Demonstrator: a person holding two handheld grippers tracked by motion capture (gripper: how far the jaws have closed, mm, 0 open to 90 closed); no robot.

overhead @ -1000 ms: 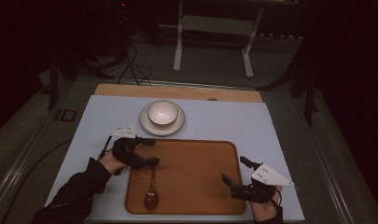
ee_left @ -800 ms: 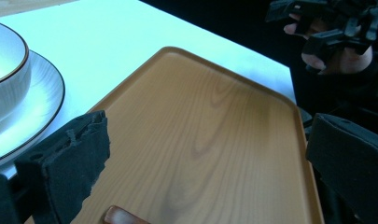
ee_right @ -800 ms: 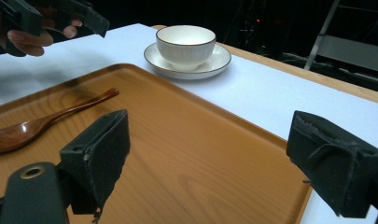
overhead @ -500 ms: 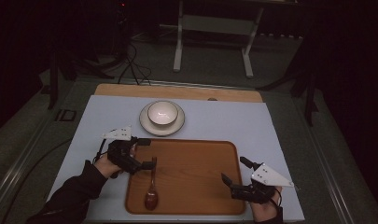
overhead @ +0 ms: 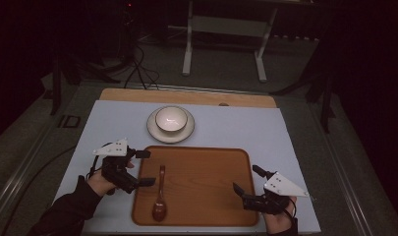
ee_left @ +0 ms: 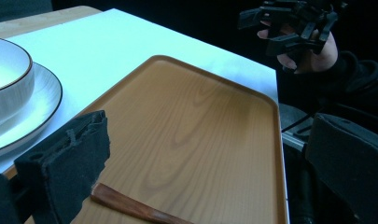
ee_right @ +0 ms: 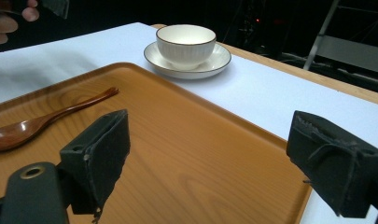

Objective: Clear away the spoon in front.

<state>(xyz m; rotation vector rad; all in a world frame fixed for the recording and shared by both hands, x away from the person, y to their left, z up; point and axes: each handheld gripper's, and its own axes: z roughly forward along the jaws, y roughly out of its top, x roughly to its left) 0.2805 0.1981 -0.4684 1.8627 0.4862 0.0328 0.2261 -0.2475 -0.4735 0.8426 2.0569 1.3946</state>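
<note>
A dark wooden spoon [overhead: 159, 196] lies on the left part of a brown wooden tray [overhead: 201, 162], handle pointing away from me. My left gripper [overhead: 145, 168] hovers at the tray's left edge, open; the spoon handle [ee_left: 130, 207] lies low between its jaws, close to the left one, ungripped. At the tray's near right corner my right gripper [overhead: 245, 178] is open, with bare tray [ee_right: 177, 140] between its jaws. A white bowl [overhead: 170, 119] sits on a white saucer [overhead: 155, 132] behind the tray. From the right gripper view the spoon [ee_right: 46, 119] and bowl [ee_right: 185, 44] lie ahead.
A pale blue mat [overhead: 265, 132] covers the table, with a wooden strip [overhead: 196, 97] along its far edge. Beyond stand a metal frame [overhead: 223, 29] and floor cables [overhead: 137, 64]. The other hand's gripper [ee_left: 289, 23] shows across the tray in the left gripper view.
My left gripper has slid a little toward me along the tray's left edge. The spoon and the right gripper have kept their places.
</note>
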